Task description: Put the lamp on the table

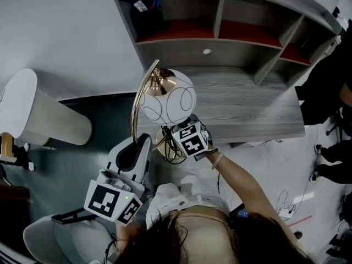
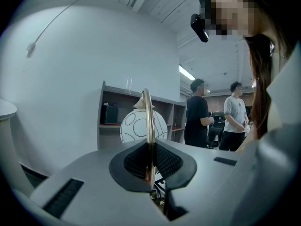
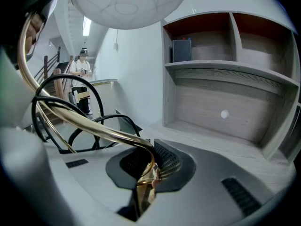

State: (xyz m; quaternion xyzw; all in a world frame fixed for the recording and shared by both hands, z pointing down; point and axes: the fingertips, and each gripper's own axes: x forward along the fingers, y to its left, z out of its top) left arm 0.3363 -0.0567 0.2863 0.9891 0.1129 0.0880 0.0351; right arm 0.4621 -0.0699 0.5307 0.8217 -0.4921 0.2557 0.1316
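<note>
At the near left corner of the grey wood-grain table (image 1: pixel 247 109), the white globe lamp (image 1: pixel 166 98) hangs in the air between my two grippers. From above, its shade overlaps the table's front edge, and no part of it rests on the top yet.

My left gripper (image 2: pixel 150 161) is all but closed, its ribbed pads pinched on the thin curved brass stem (image 2: pixel 147 117). The stem rises upright out of the jaws and arcs over towards the table to meet the globe. My right gripper (image 3: pixel 151 161) is clamped too, on the brass metalwork at the lamp's foot, just beneath the globe. Loops of black cable (image 3: pixel 89 91) trail on the side away from the table.

The bare table top lies straight ahead of both grippers, beyond the globe and in front of the grey shelf unit with red-lined compartments (image 1: pixel 220 43) at the table's back. The lamp's long axis stands upright. My right hand holds the foot and is the nearer to the table, so I judge it should lead while the left only steadies the stem. I reckon the foot must pass well inside the table's front edge before I lower it, or the lamp could tip off.
</note>
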